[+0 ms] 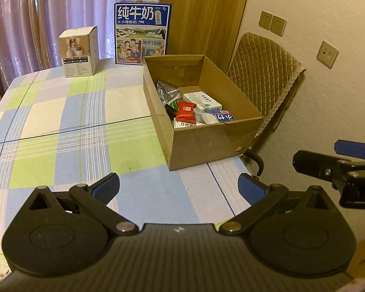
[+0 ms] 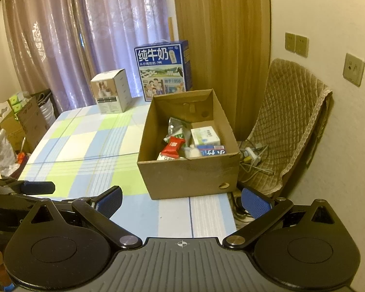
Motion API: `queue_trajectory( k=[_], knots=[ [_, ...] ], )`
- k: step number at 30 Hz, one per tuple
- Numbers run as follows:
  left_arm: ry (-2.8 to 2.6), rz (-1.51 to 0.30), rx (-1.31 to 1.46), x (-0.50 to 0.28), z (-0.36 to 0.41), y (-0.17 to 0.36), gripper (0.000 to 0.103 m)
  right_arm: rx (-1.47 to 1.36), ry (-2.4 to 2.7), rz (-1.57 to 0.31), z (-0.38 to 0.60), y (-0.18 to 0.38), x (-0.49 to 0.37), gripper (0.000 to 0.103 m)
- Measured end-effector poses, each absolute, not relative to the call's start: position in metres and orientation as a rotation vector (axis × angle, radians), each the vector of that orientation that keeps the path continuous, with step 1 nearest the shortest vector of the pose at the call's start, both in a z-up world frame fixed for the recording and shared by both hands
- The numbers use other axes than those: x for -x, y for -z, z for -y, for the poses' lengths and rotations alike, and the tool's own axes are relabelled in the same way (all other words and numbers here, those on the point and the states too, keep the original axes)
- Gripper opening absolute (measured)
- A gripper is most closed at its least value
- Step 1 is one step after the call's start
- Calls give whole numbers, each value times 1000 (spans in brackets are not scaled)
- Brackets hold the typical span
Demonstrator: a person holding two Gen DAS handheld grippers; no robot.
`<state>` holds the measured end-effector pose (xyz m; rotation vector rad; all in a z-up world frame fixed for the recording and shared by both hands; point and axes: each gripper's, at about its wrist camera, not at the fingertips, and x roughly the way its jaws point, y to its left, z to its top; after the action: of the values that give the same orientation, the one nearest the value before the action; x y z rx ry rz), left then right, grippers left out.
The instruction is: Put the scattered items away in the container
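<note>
L claw (image 1: 178,188) & R claw (image 2: 181,203) are held wide apart, empty, above worktop (image 1: 60,126); items are seen inside cardboard box (image 1: 206,141).

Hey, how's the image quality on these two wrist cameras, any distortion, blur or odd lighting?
Left wrist: warm dim yellowish light, fisheye bends the table edge, black corners. Right wrist: same tint, wall and door bow, cardboard box text soft, no strong glare.

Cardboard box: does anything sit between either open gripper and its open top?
Nothing visible does. The left gripper and right gripper are both open and empty, with only bare checked tablecloth before the cardboard box. Its top is open, and the red packet already lies inside.
</note>
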<state>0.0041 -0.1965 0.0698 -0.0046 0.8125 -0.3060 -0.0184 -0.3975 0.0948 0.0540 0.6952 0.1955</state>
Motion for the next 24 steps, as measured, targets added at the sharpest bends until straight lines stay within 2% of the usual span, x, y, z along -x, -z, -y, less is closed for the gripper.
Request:
queue_trajectory(
  k=[24],
  knots=[
    [316, -817, 9, -1, 199, -68, 102, -59, -184, -692, 400, -95, 18, 101]
  ],
)
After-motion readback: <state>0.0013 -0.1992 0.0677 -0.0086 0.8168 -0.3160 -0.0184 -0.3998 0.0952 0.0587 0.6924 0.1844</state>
